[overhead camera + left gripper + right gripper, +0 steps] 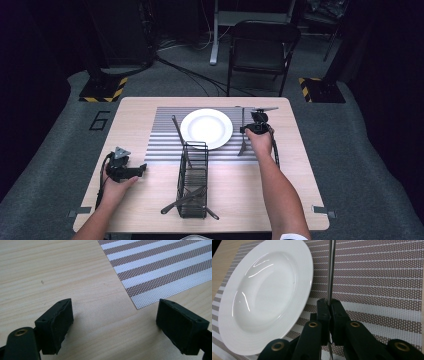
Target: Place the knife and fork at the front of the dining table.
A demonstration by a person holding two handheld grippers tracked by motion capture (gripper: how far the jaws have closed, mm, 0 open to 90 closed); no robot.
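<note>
Cut off by the top edge in the right gripper view: utensil [330, 270], head unseen. Too small to identify in the high view: cutlery [189, 199] inside the wire caddy [193, 180].

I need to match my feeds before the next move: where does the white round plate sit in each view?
High view: white round plate, centre of the striped mat.
Right claw view: plate at left, beside the closed jaws.
Left claw view: no plate here.
Shared landmark: striped mat.
</note>
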